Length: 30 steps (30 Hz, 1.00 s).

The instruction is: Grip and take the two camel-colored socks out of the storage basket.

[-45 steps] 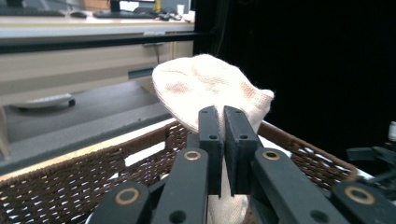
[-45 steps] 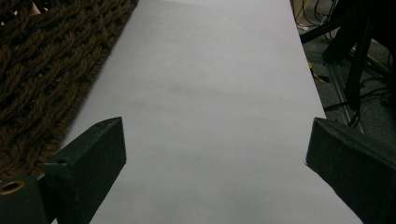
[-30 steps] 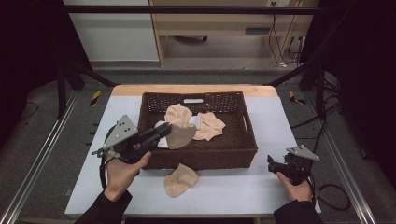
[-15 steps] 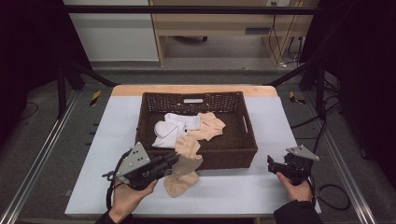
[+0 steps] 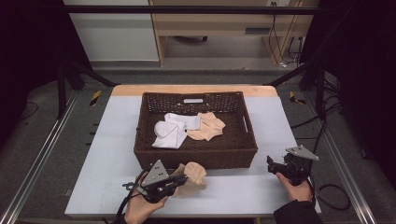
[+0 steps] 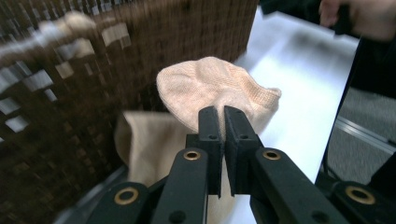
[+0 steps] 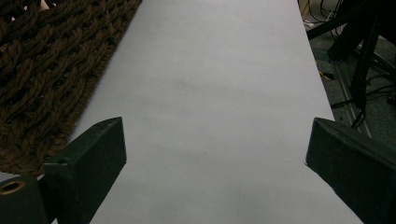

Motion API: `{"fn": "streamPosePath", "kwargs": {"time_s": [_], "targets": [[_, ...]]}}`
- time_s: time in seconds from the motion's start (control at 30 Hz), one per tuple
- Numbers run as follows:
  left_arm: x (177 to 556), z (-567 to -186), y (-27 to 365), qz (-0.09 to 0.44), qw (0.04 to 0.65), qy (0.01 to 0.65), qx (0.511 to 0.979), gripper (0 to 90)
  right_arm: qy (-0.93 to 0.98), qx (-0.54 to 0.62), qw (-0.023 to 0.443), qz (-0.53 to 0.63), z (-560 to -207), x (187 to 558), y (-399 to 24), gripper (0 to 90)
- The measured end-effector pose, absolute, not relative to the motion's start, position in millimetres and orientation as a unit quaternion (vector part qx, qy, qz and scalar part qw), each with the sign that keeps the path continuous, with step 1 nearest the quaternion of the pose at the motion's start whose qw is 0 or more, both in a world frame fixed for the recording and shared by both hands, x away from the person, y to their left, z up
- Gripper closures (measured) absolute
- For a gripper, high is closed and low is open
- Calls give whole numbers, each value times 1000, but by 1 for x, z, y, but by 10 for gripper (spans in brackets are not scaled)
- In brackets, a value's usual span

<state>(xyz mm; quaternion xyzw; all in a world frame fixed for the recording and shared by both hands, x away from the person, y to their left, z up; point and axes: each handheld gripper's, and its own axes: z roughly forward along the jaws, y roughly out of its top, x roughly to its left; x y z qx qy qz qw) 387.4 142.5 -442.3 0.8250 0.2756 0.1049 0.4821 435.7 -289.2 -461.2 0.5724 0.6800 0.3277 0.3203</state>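
Left gripper (image 5: 173, 183) has dropped from over the basket (image 5: 148, 150) down to the table (image 5: 107, 140), jaws now pinched on the beige sock (image 6: 219, 93) right at the basket's front wall. Right gripper (image 7: 215, 154) sits at the near right, jaws wide apart.

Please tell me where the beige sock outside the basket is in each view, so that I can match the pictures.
High view: the beige sock lies on the table in front of the basket, at the left gripper.
Left gripper view: it is in the centre, pinched between that gripper's shut jaws.
Right gripper view: I cannot find it here.
Shared landmark: the brown woven basket, at left in both gripper views.
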Motion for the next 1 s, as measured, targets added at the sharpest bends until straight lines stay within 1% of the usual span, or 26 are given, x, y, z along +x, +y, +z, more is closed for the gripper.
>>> {"fn": "streamPosePath", "kwargs": {"time_s": [0.13,0.2,0.23,0.27,0.3,0.37,0.4,0.43,0.47,0.67,0.7,0.77,0.8,0.87,0.93,1.0], "targets": [[391,-457,138,92,463,279,836,843,682,572,321,324,-462,436,-289,52],[392,-463,135,93,455,279,841,799,683,572,319,323,-462,436,-288,52],[392,-465,135,94,451,279,843,799,683,572,319,323,-462,436,-288,52],[393,-467,135,96,449,279,843,761,684,572,318,323,-462,436,-288,52],[393,-468,135,97,449,279,844,680,685,571,318,322,-463,436,-288,52],[393,-469,136,99,447,283,843,624,686,570,319,320,-463,436,-288,52],[393,-469,136,102,449,286,840,624,686,571,319,320,-463,436,-288,53],[393,-468,138,105,448,288,840,559,685,572,317,320,-463,436,-288,52],[393,-467,139,107,450,291,838,559,685,572,317,320,-463,436,-288,52],[390,-461,159,131,459,314,821,438,686,570,319,320,-463,436,-289,52],[390,-460,170,140,459,328,814,417,685,572,317,322,-462,436,-288,53],[390,-460,177,144,458,335,811,406,684,572,318,322,-462,436,-288,52],[390,-461,191,153,456,349,804,401,684,573,317,323,-462,436,-289,52],[389,-461,198,158,455,357,800,391,683,573,317,323,-462,436,-289,52],[389,-464,218,170,448,377,793,380,683,574,315,323,-462,436,-289,52],[389,-466,225,175,442,382,792,373,683,574,315,323,-462,436,-289,52]]}}
